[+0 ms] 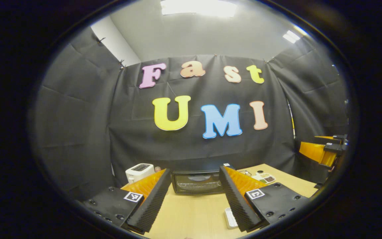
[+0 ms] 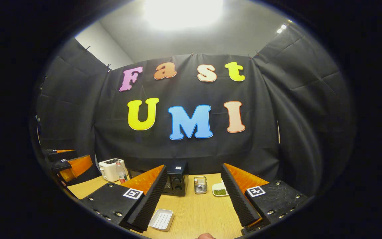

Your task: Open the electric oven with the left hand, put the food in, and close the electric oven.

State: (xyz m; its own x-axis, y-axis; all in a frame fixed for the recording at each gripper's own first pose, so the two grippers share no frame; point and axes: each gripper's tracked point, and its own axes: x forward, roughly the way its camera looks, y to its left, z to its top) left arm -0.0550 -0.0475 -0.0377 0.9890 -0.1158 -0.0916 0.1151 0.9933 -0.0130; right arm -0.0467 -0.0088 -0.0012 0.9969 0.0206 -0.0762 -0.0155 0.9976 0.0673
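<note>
Ahead, the electric oven sits door shut at the wooden table's far edge — squarely between the left gripper's wide-spread, empty fingers; the right gripper, likewise wide and empty, has it off to its left.

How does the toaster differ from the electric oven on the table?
The toaster is white; the electric oven is black. The toaster is the smaller, upright box with slots in its top; the oven is wider and lower, with a glass door on its front, shut. The toaster stands left of the oven. Both sit at the table's far edge, against the wall.
</note>
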